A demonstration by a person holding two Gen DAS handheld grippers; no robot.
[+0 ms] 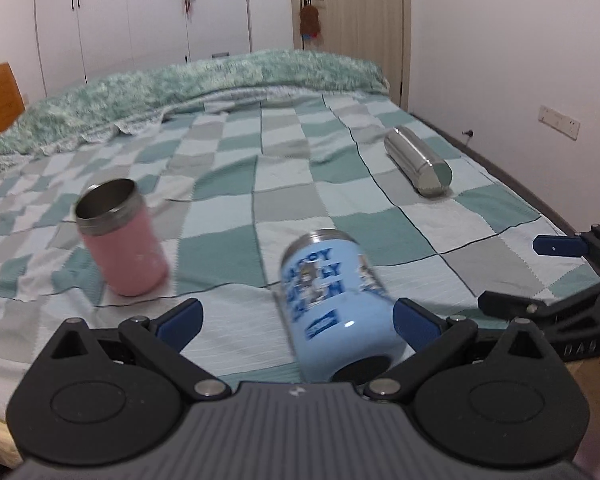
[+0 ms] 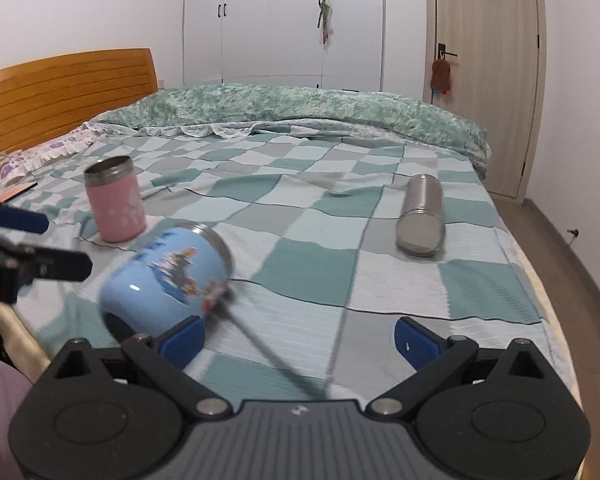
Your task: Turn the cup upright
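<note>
A light blue printed cup lies on its side on the checked bedspread, mouth away from me, blurred. It also shows in the right wrist view. My left gripper is open, with the blue cup between its fingers, close to the right finger. My right gripper is open and empty; the blue cup lies just beyond its left finger. A pink cup stands upright to the left, also seen in the right wrist view. A steel cup lies on its side at the right, also in the right wrist view.
The bed has a rolled green quilt along its far side and a wooden headboard at the left. The right gripper shows at the right edge of the left wrist view. A door and wardrobe stand behind.
</note>
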